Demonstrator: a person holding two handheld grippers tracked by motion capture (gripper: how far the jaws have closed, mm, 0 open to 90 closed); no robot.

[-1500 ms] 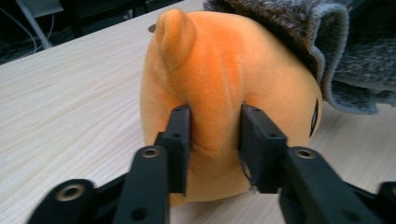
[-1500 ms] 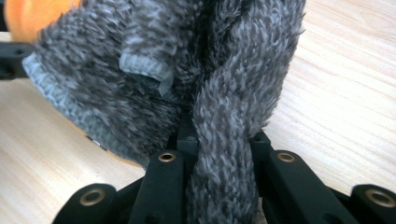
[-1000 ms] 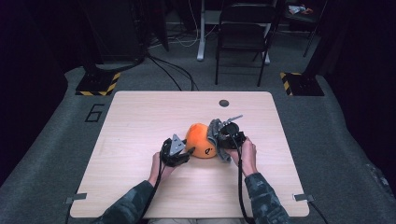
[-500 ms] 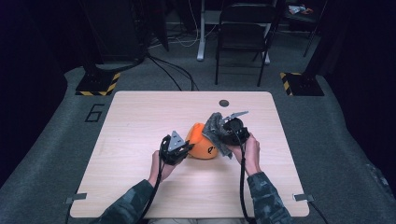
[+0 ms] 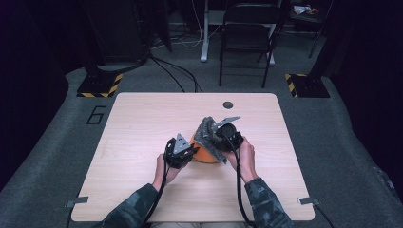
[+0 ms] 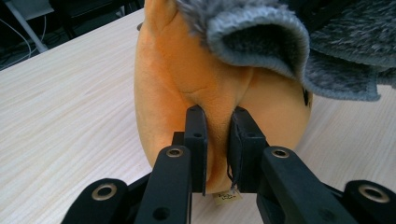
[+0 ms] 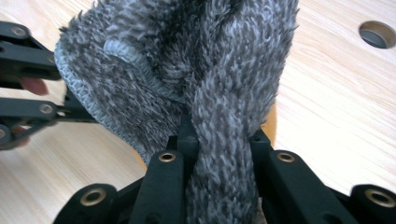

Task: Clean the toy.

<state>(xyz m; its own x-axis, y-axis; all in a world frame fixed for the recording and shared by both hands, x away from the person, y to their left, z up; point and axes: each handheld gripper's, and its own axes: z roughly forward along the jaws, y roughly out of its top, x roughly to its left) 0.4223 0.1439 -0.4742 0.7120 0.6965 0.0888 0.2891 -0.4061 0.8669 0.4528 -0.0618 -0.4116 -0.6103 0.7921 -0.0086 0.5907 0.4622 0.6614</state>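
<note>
Orange plush (image 5: 205, 152) newly pinched (left jaws), grey cloth (image 5: 207, 130) lifted

Your right gripper (image 7: 219, 140) has its jaw tips buried in the fluffy grey cloth (image 7: 187, 70) bunched between them. That cloth drapes over the top of the round orange plush toy (image 6: 205, 84) ahead of your left gripper (image 6: 219, 140), hiding its crown; the picture's upper edge cuts both off.

Light wood tabletop (image 5: 133, 123), round grommet hole (image 5: 228, 104) near far edge. Black folding chair (image 5: 247, 38) behind it. 2 hazard-striped bases (image 5: 99, 86) on grey carpet, cables beyond.
</note>
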